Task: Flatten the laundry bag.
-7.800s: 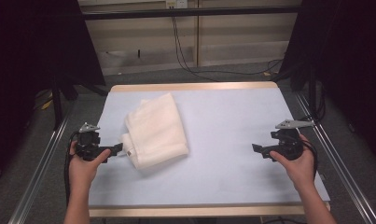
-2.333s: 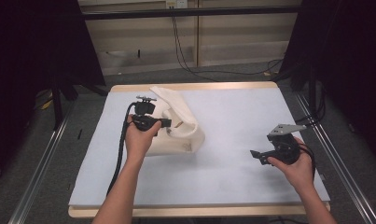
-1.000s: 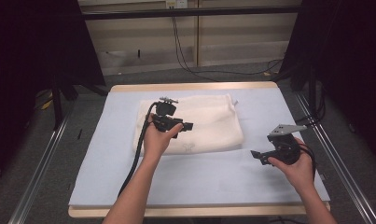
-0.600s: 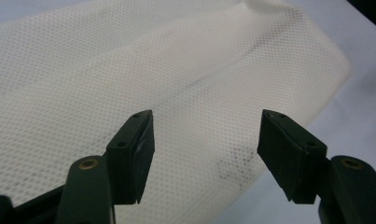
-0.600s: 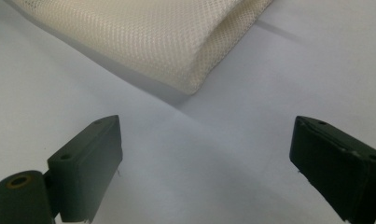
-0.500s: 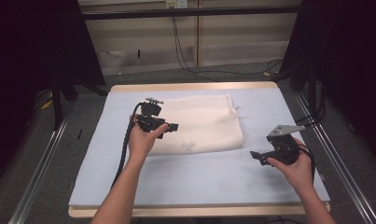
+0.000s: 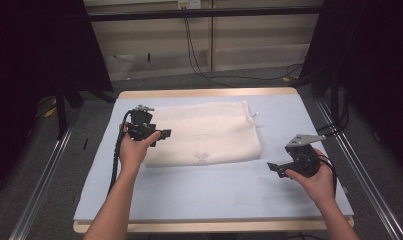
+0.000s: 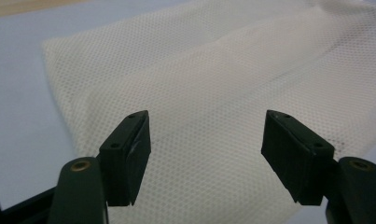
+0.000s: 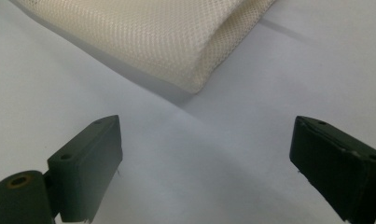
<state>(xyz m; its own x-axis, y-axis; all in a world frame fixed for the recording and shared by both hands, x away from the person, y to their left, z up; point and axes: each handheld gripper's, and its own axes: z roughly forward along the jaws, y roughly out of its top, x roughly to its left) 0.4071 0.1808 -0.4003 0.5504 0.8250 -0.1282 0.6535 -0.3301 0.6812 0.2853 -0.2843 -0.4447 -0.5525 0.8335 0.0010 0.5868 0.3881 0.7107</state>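
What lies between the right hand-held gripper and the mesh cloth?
Only bare blue table cover, seen in the right gripper view between the right hand-held gripper and the mesh cloth.

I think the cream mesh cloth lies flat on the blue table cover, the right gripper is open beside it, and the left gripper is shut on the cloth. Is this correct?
Not entirely. The left gripper is not shut on the mesh cloth: the left gripper view shows its jaws wide apart above the cloth, holding nothing. The rest stands: the cloth lies flat on the blue table cover, and the right gripper is open beside it.
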